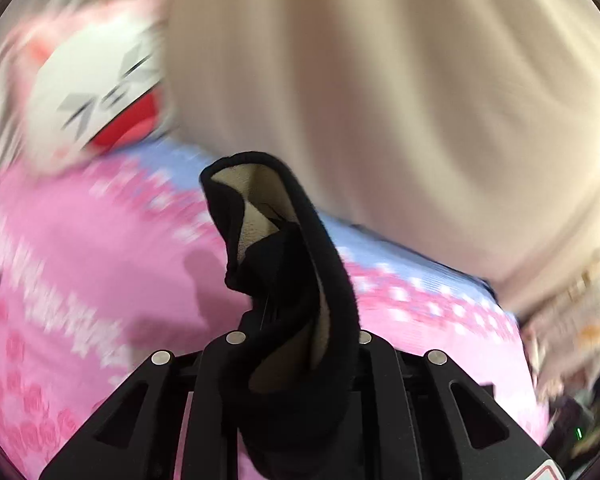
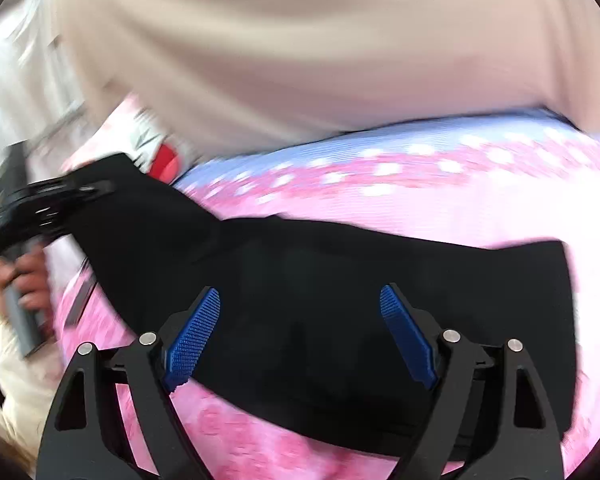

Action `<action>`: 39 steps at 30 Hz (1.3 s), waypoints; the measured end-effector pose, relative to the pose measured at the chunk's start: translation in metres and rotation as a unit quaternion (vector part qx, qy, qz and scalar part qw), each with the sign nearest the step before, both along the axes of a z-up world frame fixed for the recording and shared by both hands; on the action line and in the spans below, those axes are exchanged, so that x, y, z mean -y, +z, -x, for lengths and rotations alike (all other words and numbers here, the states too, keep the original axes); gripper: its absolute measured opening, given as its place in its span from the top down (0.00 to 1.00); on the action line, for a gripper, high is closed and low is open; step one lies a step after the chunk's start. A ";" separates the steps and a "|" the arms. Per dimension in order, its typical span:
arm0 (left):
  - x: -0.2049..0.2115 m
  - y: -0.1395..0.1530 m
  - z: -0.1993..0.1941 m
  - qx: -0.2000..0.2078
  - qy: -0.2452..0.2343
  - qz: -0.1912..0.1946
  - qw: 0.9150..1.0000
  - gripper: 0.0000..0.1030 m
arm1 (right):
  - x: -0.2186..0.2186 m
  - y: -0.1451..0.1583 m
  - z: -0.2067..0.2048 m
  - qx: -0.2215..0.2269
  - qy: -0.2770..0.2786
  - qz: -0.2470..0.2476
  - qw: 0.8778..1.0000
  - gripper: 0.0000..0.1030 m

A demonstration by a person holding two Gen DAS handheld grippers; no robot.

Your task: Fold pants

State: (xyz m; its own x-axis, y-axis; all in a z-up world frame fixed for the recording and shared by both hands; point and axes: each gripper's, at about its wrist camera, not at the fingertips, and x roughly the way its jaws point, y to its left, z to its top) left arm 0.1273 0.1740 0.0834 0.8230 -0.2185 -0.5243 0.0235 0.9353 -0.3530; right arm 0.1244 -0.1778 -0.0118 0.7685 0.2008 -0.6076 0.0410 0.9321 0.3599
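Note:
The black pants (image 2: pixel 340 288) lie spread across a pink patterned bedspread (image 2: pixel 420 208). My right gripper (image 2: pixel 300 312) is open just above the middle of the pants, blue pads (image 2: pixel 196 332) apart and empty. My left gripper (image 1: pixel 296 332) is shut on one end of the pants (image 1: pixel 284 248), whose black cloth with pale lining bunches up between the jaws and hides the fingertips. In the right wrist view the left gripper (image 2: pixel 88 192) holds that end lifted at the far left. Both views are blurred by motion.
A person in a beige top (image 2: pixel 300 40) stands right behind the bed. A white and red cushion (image 1: pixel 100 88) lies at the bed's far left. The bedspread has a pale blue band (image 1: pixel 400 256) along its far edge.

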 end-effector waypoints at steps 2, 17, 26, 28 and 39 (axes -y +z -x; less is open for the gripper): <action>0.036 0.022 0.003 0.024 -0.034 -0.025 0.999 0.87 | 0.024 0.001 0.011 -0.001 -0.033 -0.012 0.999 0.22; 0.247 0.030 0.024 0.031 -0.192 -0.118 0.974 0.87 | 0.136 -0.008 0.101 0.023 -0.143 -0.062 0.988 0.22; 0.345 -0.065 0.034 -0.058 -0.239 -0.172 0.954 0.87 | 0.173 -0.026 0.131 0.023 -0.164 -0.082 0.983 0.22; 0.355 -0.081 0.034 -0.073 -0.239 -0.182 0.951 0.87 | 0.182 -0.030 0.137 0.021 -0.169 -0.087 0.982 0.22; 0.424 -0.141 0.092 0.014 -0.179 -0.418 0.891 0.73 | 0.198 -0.047 0.144 0.011 -0.173 -0.104 0.979 0.22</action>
